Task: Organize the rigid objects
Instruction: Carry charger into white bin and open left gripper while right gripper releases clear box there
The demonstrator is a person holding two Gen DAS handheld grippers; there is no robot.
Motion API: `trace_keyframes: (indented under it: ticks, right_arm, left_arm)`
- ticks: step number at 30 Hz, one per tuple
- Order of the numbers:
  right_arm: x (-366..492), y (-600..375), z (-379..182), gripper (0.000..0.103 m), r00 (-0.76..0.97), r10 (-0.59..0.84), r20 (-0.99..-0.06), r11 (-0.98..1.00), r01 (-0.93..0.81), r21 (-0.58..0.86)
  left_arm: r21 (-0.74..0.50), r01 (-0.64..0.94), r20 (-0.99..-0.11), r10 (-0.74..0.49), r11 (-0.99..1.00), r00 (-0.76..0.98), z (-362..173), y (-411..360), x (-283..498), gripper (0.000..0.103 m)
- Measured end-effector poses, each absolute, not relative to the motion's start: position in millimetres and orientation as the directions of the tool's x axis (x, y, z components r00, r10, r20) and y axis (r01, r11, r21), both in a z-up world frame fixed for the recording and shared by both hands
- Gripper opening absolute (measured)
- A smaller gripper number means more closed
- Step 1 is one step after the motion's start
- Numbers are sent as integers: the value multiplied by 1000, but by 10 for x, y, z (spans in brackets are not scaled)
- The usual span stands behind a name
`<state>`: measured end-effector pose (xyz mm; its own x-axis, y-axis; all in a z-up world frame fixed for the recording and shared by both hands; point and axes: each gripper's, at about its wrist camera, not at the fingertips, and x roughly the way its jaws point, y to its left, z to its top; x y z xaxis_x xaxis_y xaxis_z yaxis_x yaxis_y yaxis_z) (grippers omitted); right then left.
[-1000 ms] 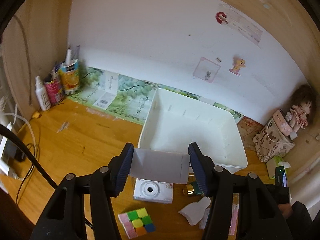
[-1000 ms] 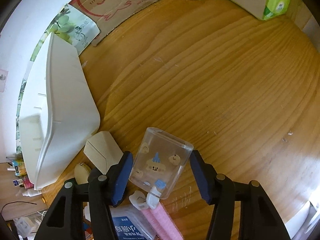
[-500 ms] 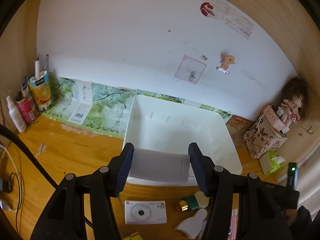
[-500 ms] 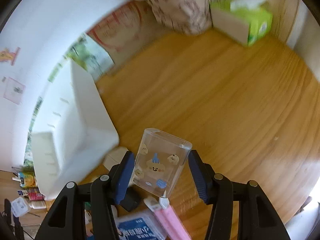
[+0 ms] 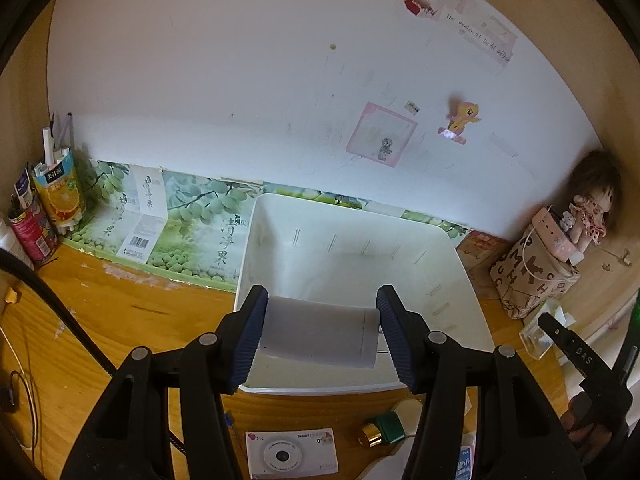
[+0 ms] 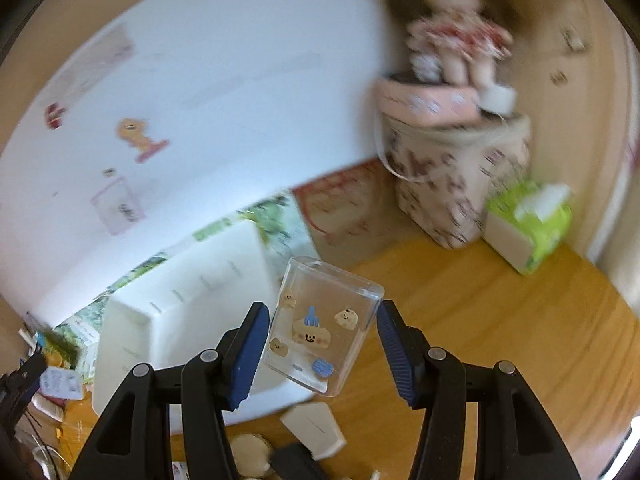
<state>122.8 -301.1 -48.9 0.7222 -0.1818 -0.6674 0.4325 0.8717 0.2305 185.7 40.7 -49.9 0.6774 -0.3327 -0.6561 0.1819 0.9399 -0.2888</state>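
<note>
A home desk corner, probably a child's room. The wooden desk stands against a white wall carrying a pony sticker and a small pink-framed drawing (both stuck on at odd angles). A doll sits on a patterned pouch in the corner, beside a green tissue box. Cans holding pens stand at the left, and a white plastic bin sits centrally.

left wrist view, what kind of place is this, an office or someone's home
Most likely a home desk nook, perhaps a child's: a doll sits on a patterned bag, cartoon stickers dot the white wall, and pens stand in drink cans on the wooden desk.
</note>
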Motion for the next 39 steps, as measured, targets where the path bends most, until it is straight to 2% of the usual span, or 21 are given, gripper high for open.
trace_keyframes:
  ticks: [12, 15, 23, 29, 34, 36, 39]
  right_arm:
    - [1522, -2257, -473, 57, 839, -6, -544, 984, 102, 146]
    - [1601, -2088, -506, 57, 837, 26, -546, 994, 36, 102]
    - [1750, -1956, -686, 58, 807, 108, -580, 991, -42, 126]
    - [1789, -1951, -742, 58, 796, 121, -593, 989, -46, 140]
    - [1735, -1962, -672, 74, 817, 102, -568, 991, -34, 129]
    - [1694, -1960, -621, 79, 824, 91, -559, 992, -29, 119]
    - [1619, -1949, -533, 81, 837, 78, -541, 994, -24, 106]
  left_arm:
    - [-296, 159, -704, -328, 942, 630, -712, 251, 2062, 60]
    - [-299, 161, -714, -333, 940, 616, -753, 208, 2095, 60]
    - [-280, 161, -756, -321, 946, 570, -901, 97, 2206, 60]
    - [-231, 204, -716, -308, 951, 626, -796, 60, 2155, 61]
    - [-245, 191, -708, -310, 950, 635, -750, 115, 2131, 61]
    - [-239, 188, -697, -303, 953, 650, -701, 138, 2092, 67]
    - [-226, 184, -674, -290, 957, 679, -587, 180, 1998, 70]
